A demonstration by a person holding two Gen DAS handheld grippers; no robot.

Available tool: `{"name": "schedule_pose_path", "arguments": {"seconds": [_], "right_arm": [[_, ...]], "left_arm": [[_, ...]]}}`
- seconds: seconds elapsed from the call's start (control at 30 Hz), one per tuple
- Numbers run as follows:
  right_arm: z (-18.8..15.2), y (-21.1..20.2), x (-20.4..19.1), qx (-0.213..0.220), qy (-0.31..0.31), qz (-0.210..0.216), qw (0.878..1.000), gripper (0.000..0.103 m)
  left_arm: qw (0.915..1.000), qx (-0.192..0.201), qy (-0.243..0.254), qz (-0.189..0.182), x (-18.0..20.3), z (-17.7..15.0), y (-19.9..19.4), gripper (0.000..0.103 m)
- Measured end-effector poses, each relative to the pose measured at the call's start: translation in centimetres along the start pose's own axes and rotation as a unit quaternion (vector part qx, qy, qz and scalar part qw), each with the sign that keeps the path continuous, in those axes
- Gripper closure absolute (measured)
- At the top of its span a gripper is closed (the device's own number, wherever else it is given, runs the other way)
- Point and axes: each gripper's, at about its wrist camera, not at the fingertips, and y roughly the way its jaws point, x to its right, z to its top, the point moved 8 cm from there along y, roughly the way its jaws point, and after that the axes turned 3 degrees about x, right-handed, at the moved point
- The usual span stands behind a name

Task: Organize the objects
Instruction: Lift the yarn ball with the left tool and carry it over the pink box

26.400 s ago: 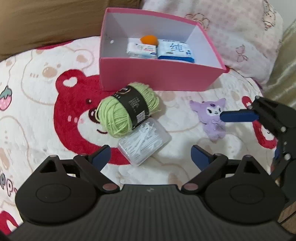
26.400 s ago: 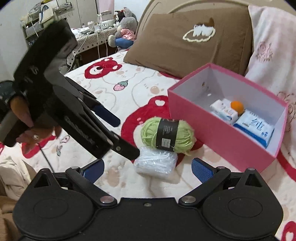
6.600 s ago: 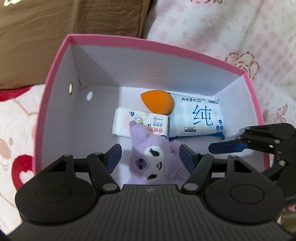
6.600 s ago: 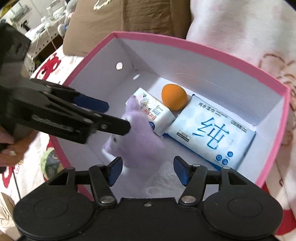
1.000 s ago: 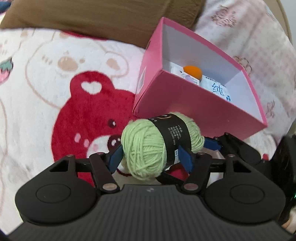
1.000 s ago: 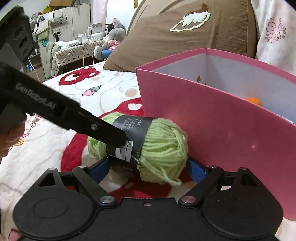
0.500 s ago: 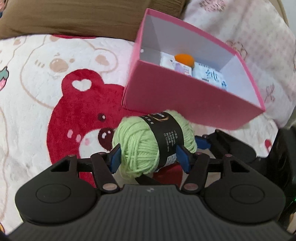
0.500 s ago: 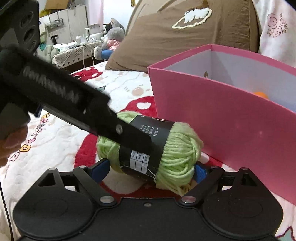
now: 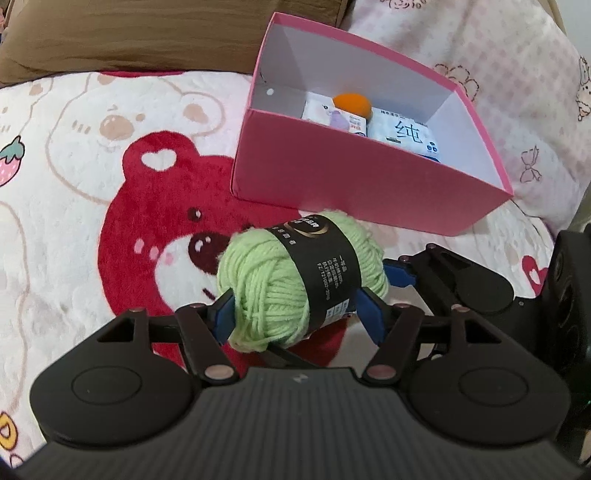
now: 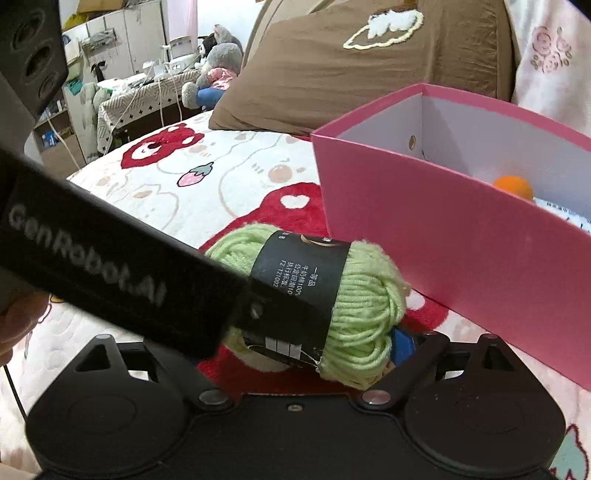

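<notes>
A green yarn ball (image 9: 291,280) with a black label is held above the bear blanket, in front of the pink box (image 9: 351,181). My left gripper (image 9: 295,314) is shut on the yarn ball. My right gripper (image 10: 317,343) also grips the yarn ball (image 10: 354,302) from the right side; its left finger is hidden behind the left gripper's body. The box holds an orange sponge (image 9: 352,103), a small tissue pack (image 9: 325,114), a wet-wipes pack (image 9: 406,136) and the tip of a purple plush (image 9: 340,120).
A brown pillow (image 9: 129,33) lies behind the box on the left, a pink patterned pillow (image 9: 498,74) behind and to the right. The bear blanket (image 9: 92,184) covers the bed. A desk with stuffed toys (image 10: 214,66) stands far off.
Both grippers have lifted the yarn ball higher off the blanket. The box interior shows more from the left wrist view.
</notes>
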Motion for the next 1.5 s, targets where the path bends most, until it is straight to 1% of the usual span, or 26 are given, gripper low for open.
{"name": "schedule_pose_path", "arguments": {"seconds": [0.17, 0.2, 0.27, 0.33, 0.4, 0.47, 0.77, 0.87, 0.97, 1.03, 1.17, 1.3, 1.4, 1.5], "right_arm": [[-0.1, -1.2, -0.2, -0.004, 0.006, -0.002, 1.0, 0.008], [0.0, -1.5, -0.3, -0.003, 0.003, -0.004, 1.0, 0.008], [0.2, -2.1, -0.5, -0.001, -0.017, -0.01, 1.0, 0.008], [0.5, -2.6, -0.5, -0.003, -0.036, -0.013, 0.999, 0.008], [0.8, -3.3, -0.3, -0.012, -0.033, -0.013, 0.999, 0.008], [0.9, -4.1, -0.4, -0.012, -0.035, -0.015, 0.999, 0.008], [1.7, -6.7, -1.0, -0.005, -0.027, -0.02, 0.999, 0.008], [2.2, -7.4, -1.2, -0.011, -0.028, -0.021, 0.999, 0.008], [2.3, -8.5, -1.4, -0.03, -0.024, -0.02, 0.999, 0.008], [2.3, -9.4, -1.8, -0.028, -0.036, -0.027, 0.999, 0.008], [2.4, -11.1, -2.3, -0.018, -0.056, -0.041, 0.997, 0.008], [2.8, -12.9, -2.0, -0.013, -0.034, -0.043, 0.998, 0.008], [3.0, -14.4, -1.8, -0.006, -0.019, -0.042, 0.999, 0.008], [3.3, -15.8, -1.8, 0.0, -0.001, -0.037, 0.999, 0.008]], "left_arm": [[1.0, 0.002, -0.005, -0.007, 0.7, -0.2, -0.9, 0.039], [1.0, 0.004, -0.006, -0.007, 0.9, -0.2, -1.1, 0.042], [1.0, 0.002, 0.004, -0.008, 1.4, -0.3, -1.4, 0.044], [0.9999, 0.0, -0.001, -0.017, 1.7, -0.3, -1.7, 0.045], [0.9996, -0.001, -0.003, -0.027, 2.1, -0.2, -2.2, 0.045], [0.9995, 0.0, 0.0, -0.032, 2.7, -0.2, -2.7, 0.045], [0.9993, 0.009, 0.015, -0.034, 4.1, 0.1, -4.9, 0.045], [0.9989, 0.006, 0.008, -0.047, 4.3, -0.1, -5.6, 0.045], [0.998, 0.004, 0.011, -0.062, 4.7, -0.5, -6.5, 0.045], [0.9973, 0.004, 0.012, -0.073, 5.1, -0.5, -7.0, 0.045], [0.9964, -0.005, 0.025, -0.08, 6.2, -0.5, -7.9, 0.045], [0.9949, -0.012, 0.042, -0.091, 7.6, -0.3, -9.1, 0.045], [0.994, -0.026, 0.027, -0.103, 8.3, -0.2, -10.0, 0.045], [0.9934, -0.026, 0.03, -0.107, 8.8, 0.0, -10.8, 0.046]]}}
